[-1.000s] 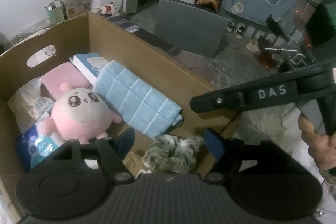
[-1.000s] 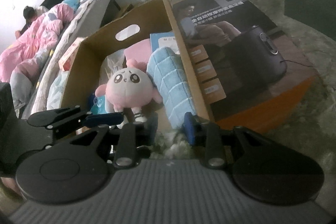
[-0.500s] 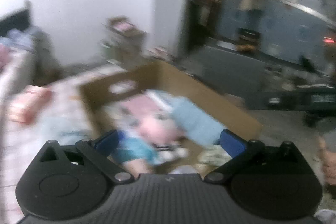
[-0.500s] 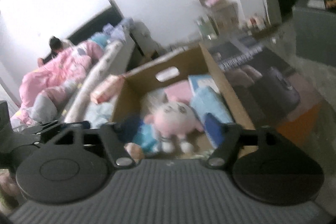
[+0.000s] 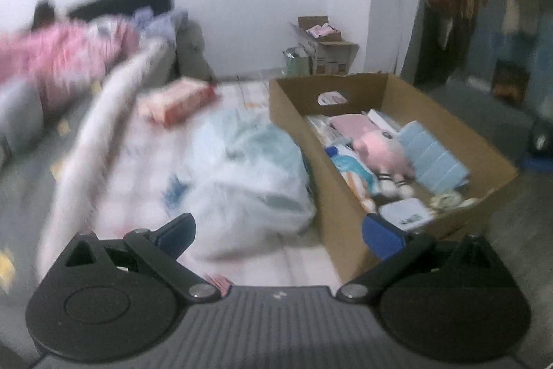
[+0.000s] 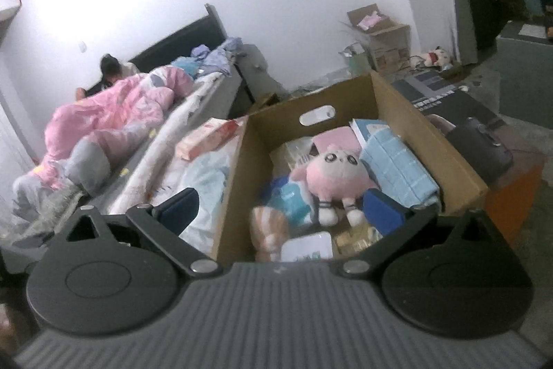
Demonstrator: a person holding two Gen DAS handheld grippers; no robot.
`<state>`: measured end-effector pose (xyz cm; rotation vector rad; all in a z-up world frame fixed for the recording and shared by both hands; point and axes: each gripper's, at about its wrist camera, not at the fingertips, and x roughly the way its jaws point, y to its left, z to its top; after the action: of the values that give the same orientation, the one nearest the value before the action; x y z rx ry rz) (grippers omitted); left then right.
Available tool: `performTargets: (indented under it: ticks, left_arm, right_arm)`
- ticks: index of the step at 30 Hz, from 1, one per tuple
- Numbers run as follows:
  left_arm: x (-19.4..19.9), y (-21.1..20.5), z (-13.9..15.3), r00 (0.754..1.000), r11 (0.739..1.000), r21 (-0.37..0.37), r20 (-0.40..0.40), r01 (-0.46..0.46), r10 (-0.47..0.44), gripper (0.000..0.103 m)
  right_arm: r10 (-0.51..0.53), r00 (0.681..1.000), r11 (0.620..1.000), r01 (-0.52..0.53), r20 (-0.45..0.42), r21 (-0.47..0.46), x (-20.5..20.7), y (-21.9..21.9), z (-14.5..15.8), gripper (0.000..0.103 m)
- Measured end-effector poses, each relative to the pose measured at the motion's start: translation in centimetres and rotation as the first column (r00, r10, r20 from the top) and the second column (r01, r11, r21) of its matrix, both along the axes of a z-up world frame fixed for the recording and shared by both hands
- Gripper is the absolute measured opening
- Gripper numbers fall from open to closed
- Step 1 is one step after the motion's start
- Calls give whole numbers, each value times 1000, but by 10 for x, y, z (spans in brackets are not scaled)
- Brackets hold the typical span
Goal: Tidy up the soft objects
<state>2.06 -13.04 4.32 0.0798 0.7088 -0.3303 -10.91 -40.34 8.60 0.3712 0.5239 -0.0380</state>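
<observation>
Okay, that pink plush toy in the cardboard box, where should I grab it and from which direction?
Grip the pink plush toy across its round body, coming from above. It sits face up among other things, with the folded blue towel close beside it, so the sides look crowded while the top is clear. Its small legs would probably give a weaker hold. The right gripper, its jaws opening with nothing between them, looks nearest.

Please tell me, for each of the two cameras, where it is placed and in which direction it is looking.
Left wrist: on the left gripper, looking down along its open fingers at the bed, the cardboard box to the right.
Right wrist: on the right gripper, facing the box head-on; its jaws are opening, nothing between them.
Shared: box, pink plush, blue towel, bed.
</observation>
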Motion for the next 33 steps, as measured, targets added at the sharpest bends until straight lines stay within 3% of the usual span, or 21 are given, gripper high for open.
performTargets:
  ticks: [2, 4, 14, 33]
  left_arm:
    - [-2, 12, -6, 998, 997, -74, -49, -34, 30, 103]
    - [-5, 19, -10, 995, 993, -95, -86, -68, 60, 103]
    - [-16, 15, -21, 986, 992, -46, -128, -117, 111, 103]
    - [-9, 8, -32, 979, 992, -12, -167, -124, 120, 102]
  right_arm:
    - [-3, 1000, 999, 3, -24, -34, -2, 8, -4, 102]
    - [3, 999, 998, -6, -46, -68, -5, 17, -9, 102]
    - [6, 973, 979, -53, -232, -198, 8, 57, -36, 102]
    - [46, 957, 963, -119, -285, -243, 26, 66, -40, 102]
